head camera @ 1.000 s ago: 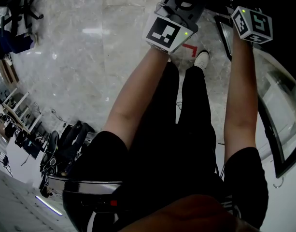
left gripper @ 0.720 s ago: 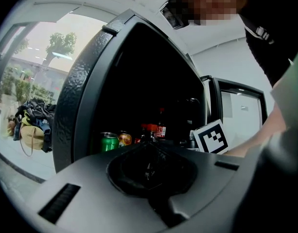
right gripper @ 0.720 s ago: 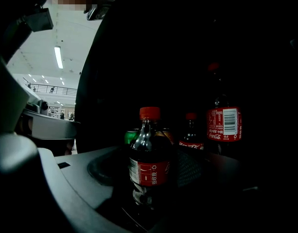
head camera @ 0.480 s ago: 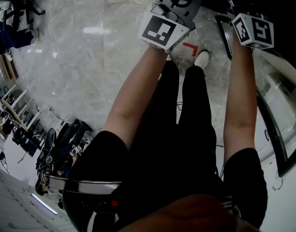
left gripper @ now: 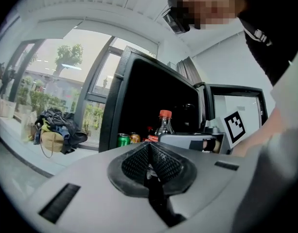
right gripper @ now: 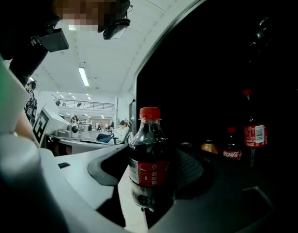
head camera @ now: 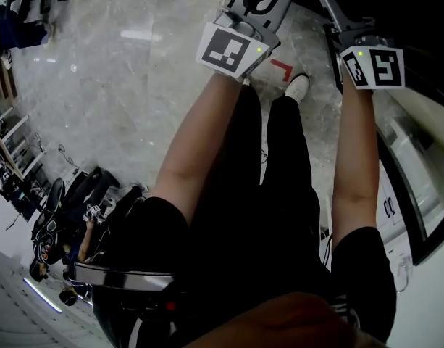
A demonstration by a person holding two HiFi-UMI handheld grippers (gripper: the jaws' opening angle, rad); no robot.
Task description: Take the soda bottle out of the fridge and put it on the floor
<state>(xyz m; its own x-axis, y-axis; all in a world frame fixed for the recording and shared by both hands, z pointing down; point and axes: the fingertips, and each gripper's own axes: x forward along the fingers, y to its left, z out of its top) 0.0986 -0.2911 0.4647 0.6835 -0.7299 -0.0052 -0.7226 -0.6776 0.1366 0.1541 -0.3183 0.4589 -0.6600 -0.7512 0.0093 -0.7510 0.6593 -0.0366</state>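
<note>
Soda bottle point(right gripper: 149, 164): upright, red cap, red label, clamped between the jaws of the right gripper point(right gripper: 149, 205) at the open front of the fridge point(right gripper: 212, 57). Left gripper point(left gripper: 149, 166): jaws pressed together on nothing, outside the fridge. Inside the fridge: other bottles point(right gripper: 254, 130), cans point(left gripper: 123, 140).
</note>
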